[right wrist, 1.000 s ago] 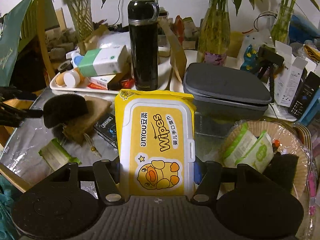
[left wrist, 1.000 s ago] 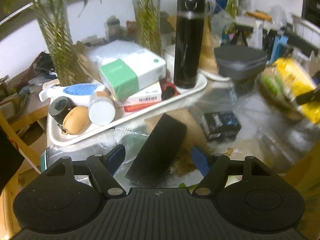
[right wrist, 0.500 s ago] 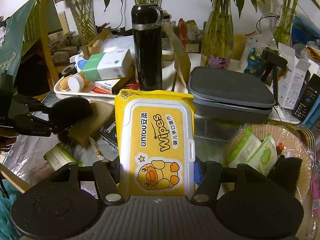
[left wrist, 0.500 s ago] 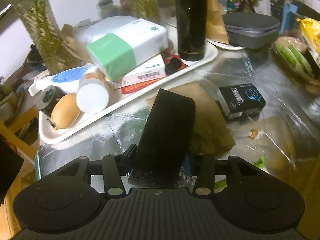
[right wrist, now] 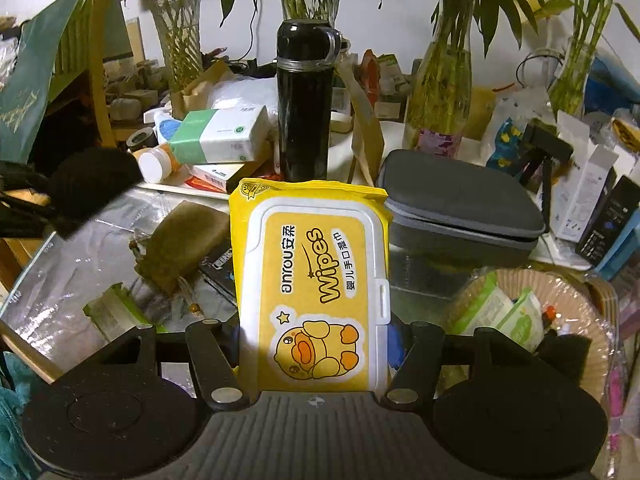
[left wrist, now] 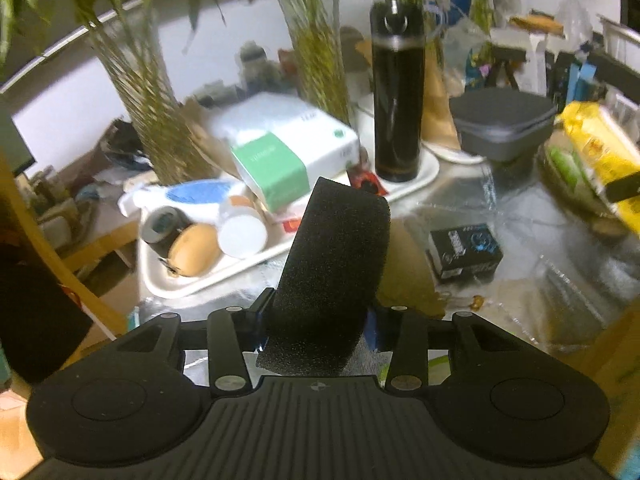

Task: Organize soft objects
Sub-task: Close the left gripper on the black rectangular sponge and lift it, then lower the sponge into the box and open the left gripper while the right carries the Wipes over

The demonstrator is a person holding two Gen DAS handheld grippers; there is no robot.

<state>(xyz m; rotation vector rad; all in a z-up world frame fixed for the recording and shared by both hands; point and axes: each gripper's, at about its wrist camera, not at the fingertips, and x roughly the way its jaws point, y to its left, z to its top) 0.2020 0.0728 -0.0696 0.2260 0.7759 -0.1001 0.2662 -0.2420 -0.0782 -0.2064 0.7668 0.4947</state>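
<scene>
My left gripper (left wrist: pixel 316 320) is shut on a black foam sponge (left wrist: pixel 332 272) and holds it above the foil-covered table (left wrist: pixel 520 280); the sponge also shows at the left of the right wrist view (right wrist: pixel 92 184). My right gripper (right wrist: pixel 316 332) is shut on a yellow pack of wet wipes (right wrist: pixel 316 280) with a duck picture, held upright above the table. That pack shows at the far right of the left wrist view (left wrist: pixel 600 160). A round woven basket (right wrist: pixel 576 304) at the right holds green-and-white packets (right wrist: pixel 496 312).
A white tray (left wrist: pixel 192 280) carries a tissue box (left wrist: pixel 288 156), bottles and a black flask (left wrist: pixel 396 100). A grey zip case (right wrist: pixel 460 208), a brown pouch (right wrist: pixel 180 240), a small black box (left wrist: pixel 464 252) and glass plant vases (right wrist: pixel 440 92) crowd the table.
My left gripper closed on the black sponge and lifted it off the table. My right gripper kept the wipes pack and moved slightly forward.
</scene>
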